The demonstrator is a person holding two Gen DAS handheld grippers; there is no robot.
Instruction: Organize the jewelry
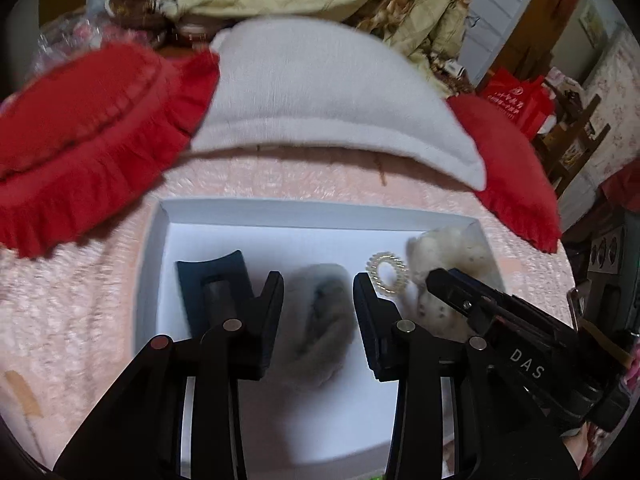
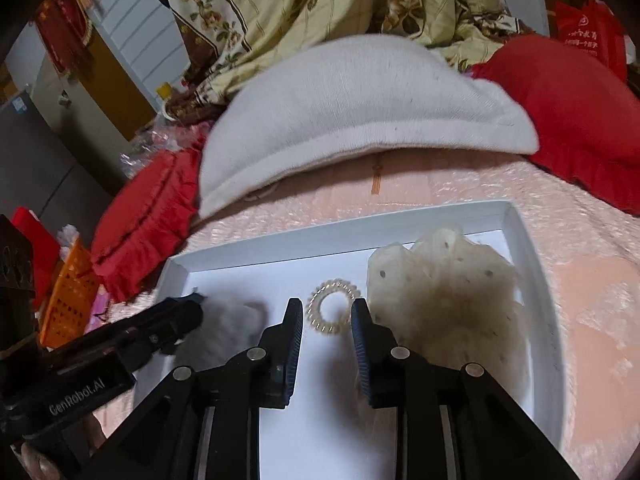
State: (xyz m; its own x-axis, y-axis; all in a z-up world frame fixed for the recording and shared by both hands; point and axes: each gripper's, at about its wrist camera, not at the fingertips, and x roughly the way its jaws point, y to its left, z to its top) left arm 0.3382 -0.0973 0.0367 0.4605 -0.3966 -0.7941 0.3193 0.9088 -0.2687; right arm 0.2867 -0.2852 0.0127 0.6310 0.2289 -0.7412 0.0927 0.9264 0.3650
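**A:** What was under your box?

**B:** A soft pink bed cover (image 1: 80, 280). Your white box (image 1: 280, 210) sat flat on it. At twelve o'clock from the box lay a white pillow (image 1: 320, 92). Red frilly cushions (image 1: 80, 128) sat at ten o'clock and two o'clock. Behind them you had a flowery quilt (image 2: 280, 12), all bunched up. A red bag (image 1: 516, 100) stood far off at two o'clock, and an orange basket (image 2: 68, 296) showed at nine o'clock in your right camera.

**A:** What was in the box?

**B:** Four things in a row. At nine o'clock lay a dark blue hair clip (image 1: 216, 276). Next came a fuzzy grey scrunchie (image 1: 324, 316), a bit blurry. Then a little clear coil hair tie (image 2: 334, 306), round like a ring. At three o'clock lay a big cream scrunchie (image 2: 444, 304) with small dark dots, puffy and see-through.

**A:** What did my grippers do?

**B:** Your left gripper (image 1: 318, 308) hung over the grey scrunchie with its jaws spread a little. They did not press on it. Your right gripper (image 2: 326, 332) had its jaws spread a little too. The coil hair tie showed just past its tips, at twelve o'clock, and nothing was pinched. The cream scrunchie lay just beside its right finger.
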